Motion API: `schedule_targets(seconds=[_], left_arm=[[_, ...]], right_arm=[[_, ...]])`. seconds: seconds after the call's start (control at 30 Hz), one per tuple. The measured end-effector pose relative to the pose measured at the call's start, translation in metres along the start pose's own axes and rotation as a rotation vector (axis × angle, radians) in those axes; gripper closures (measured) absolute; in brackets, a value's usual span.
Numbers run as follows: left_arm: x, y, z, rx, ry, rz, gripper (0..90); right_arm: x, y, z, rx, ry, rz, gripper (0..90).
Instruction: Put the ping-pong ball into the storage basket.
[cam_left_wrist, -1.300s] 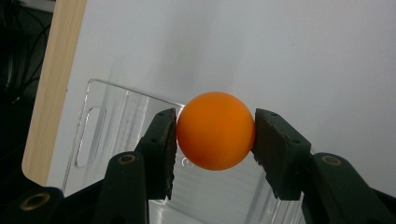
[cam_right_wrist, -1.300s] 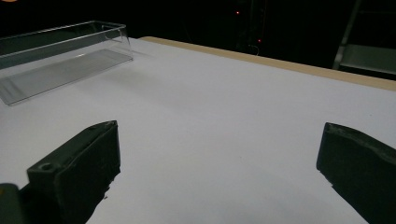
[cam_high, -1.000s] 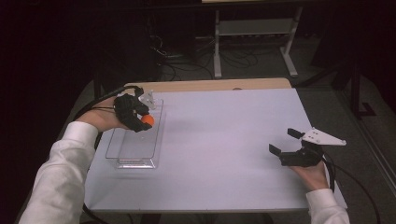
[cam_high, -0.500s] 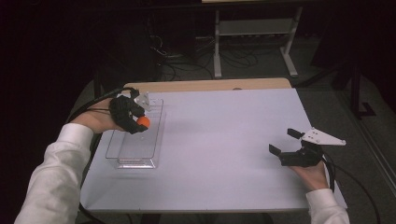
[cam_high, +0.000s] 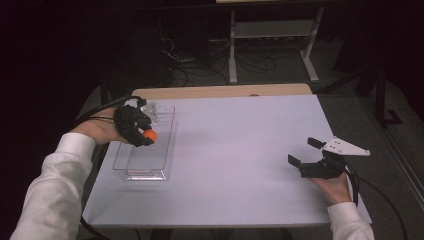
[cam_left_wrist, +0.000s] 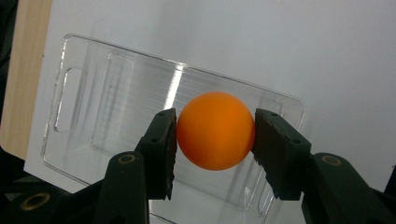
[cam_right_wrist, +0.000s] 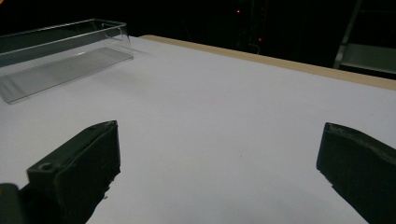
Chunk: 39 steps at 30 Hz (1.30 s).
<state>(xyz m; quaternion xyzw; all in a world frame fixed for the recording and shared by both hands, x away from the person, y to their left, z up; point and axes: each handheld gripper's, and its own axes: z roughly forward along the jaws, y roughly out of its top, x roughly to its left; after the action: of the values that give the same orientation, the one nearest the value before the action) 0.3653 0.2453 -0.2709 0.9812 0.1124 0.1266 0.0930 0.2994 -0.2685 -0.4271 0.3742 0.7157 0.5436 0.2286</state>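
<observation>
The person's left forearm, in a white sleeve (cam_high: 47, 185), reaches in from the near left corner, with the hand wrapped round the left gripper (cam_high: 145, 134) and tilted down over a clear plastic tray (cam_high: 131, 162). Its two black jaws are pinched on a smooth, round orange ball (cam_left_wrist: 215, 130), one ribbed pad against each side, and the ball hangs above the tray's floor, not touching it. The tray is a shallow rectangle of glossy see-through plastic with rounded corners, fine ridges along its bottom and a slot-shaped cutout near one end; it lies on the left side of the table (cam_high: 240, 150), whose top is a matte, pale sheet with a strip of bare wood at the far edge. Well apart, at the near right, the other hand rests on the table holding the right gripper (cam_high: 306, 152), level and low, its jaws spread wide with nothing between them. A grey three-cornered plate sits on top.
</observation>
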Motion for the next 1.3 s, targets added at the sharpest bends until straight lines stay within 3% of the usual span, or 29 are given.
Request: schedule_targets(seconds=[0.23,0.57,1.3], left_arm=[[-0.003,0.003,0.005,0.029,-0.038,0.026,50.6],[-0.004,0.003,0.011,0.053,-0.031,0.038,50.6],[-0.014,0.006,0.040,0.076,-0.068,0.071,50.5]], right_arm=[[0.000,0.000,-0.001,-0.004,-0.009,0.003,0.0],[0.000,0.000,-0.001,-0.001,-0.007,-0.001,0.0],[0.000,0.000,-0.001,-0.002,-0.005,0.000,0.0]])
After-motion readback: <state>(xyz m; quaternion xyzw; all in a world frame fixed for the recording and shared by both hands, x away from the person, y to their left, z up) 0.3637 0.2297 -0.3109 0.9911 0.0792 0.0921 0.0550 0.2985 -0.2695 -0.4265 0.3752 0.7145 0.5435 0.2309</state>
